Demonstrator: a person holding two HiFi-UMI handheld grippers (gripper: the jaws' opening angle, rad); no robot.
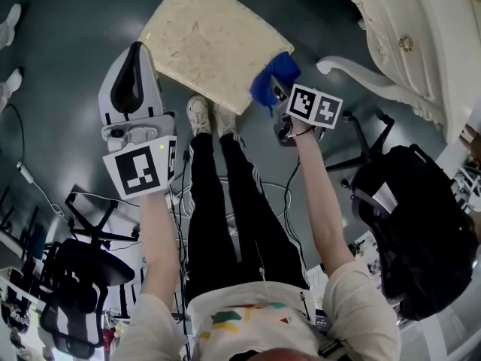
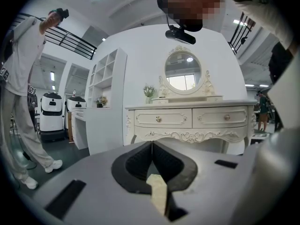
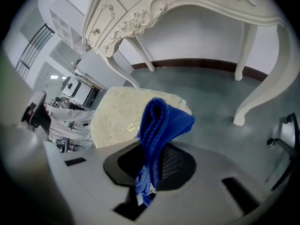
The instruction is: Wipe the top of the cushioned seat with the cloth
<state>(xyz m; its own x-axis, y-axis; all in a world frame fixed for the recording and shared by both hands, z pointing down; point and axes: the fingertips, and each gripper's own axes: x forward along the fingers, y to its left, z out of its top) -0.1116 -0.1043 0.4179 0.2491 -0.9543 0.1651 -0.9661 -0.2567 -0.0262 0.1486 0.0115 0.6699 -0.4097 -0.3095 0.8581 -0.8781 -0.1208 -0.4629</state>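
The cushioned seat (image 1: 207, 40) has a cream patterned top and stands on the dark floor ahead of the person's feet; it also shows in the right gripper view (image 3: 119, 116). A folded blue cloth (image 1: 272, 77) hangs at the seat's near right corner, pinched in my right gripper (image 1: 279, 96). In the right gripper view the cloth (image 3: 157, 139) stands up between the shut jaws of my right gripper (image 3: 151, 170). My left gripper (image 1: 131, 81) is held left of the seat with its jaws shut and empty, pointing up at a dressing table in its own view (image 2: 151, 161).
A white carved dressing table (image 1: 421, 36) stands at the right, one curved leg (image 3: 255, 78) close to the seat. A black office chair (image 1: 409, 232) is at the lower right, another (image 1: 79, 277) at lower left. A person in white (image 2: 21, 93) stands far left.
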